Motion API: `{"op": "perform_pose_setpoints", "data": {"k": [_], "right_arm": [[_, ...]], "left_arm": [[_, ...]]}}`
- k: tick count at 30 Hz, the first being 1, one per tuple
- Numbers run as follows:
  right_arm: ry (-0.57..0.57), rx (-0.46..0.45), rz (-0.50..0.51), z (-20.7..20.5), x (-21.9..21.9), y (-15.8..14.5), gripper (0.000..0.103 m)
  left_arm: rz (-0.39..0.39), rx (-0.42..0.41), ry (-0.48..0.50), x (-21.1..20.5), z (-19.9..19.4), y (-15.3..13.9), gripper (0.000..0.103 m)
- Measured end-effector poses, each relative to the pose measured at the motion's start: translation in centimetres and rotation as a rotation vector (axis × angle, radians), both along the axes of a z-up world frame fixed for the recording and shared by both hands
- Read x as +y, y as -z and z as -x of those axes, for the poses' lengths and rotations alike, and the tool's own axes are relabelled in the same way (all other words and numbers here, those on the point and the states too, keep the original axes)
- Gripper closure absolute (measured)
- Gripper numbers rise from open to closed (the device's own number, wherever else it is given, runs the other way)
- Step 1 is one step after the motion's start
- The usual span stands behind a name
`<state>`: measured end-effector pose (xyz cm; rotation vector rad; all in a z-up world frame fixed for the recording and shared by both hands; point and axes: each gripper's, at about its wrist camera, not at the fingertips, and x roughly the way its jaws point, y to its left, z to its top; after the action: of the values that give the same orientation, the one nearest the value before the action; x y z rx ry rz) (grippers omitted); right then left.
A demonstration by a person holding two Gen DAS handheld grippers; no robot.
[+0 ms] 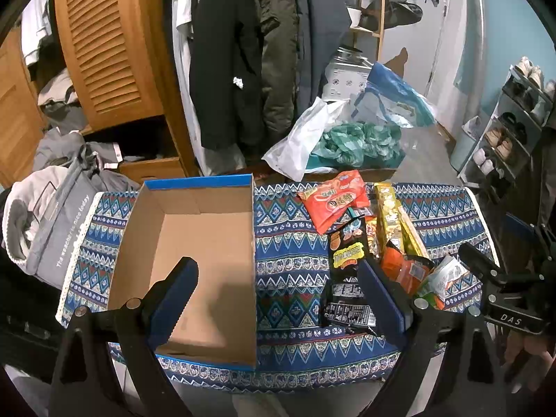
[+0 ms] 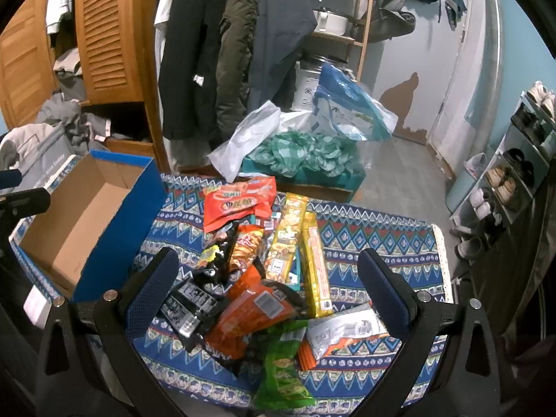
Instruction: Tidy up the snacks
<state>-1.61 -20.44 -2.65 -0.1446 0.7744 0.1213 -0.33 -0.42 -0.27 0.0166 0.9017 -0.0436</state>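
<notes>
An empty cardboard box (image 1: 208, 243) with a blue rim sits on the left of a patterned blue tablecloth (image 1: 288, 243); it also shows in the right wrist view (image 2: 80, 222). A pile of snack packets lies to its right: a red packet (image 2: 236, 205), a yellow packet (image 2: 288, 239), a black packet (image 1: 347, 278), an orange packet (image 2: 250, 316) and a green packet (image 2: 281, 371). My left gripper (image 1: 278, 288) is open and empty, between box and pile. My right gripper (image 2: 267, 285) is open and empty, above the pile.
Beyond the table stand a wooden wardrobe (image 1: 111, 41), hanging coats (image 1: 239, 52) and plastic bags on a carton (image 1: 347, 139). A shoe rack (image 2: 514, 173) is at the right. A grey bag (image 1: 59, 229) sits at the table's left edge.
</notes>
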Motion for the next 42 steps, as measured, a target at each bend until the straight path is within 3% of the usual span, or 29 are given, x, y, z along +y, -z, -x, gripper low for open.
{"op": "perform_pose_setpoints", "data": {"k": [42], "right_arm": [[0.008, 0.000, 0.000, -0.02, -0.48, -0.07, 0.002]], "left_arm": [[0.011, 0.014, 0.005, -0.12, 0.20, 0.62, 0.009]]}}
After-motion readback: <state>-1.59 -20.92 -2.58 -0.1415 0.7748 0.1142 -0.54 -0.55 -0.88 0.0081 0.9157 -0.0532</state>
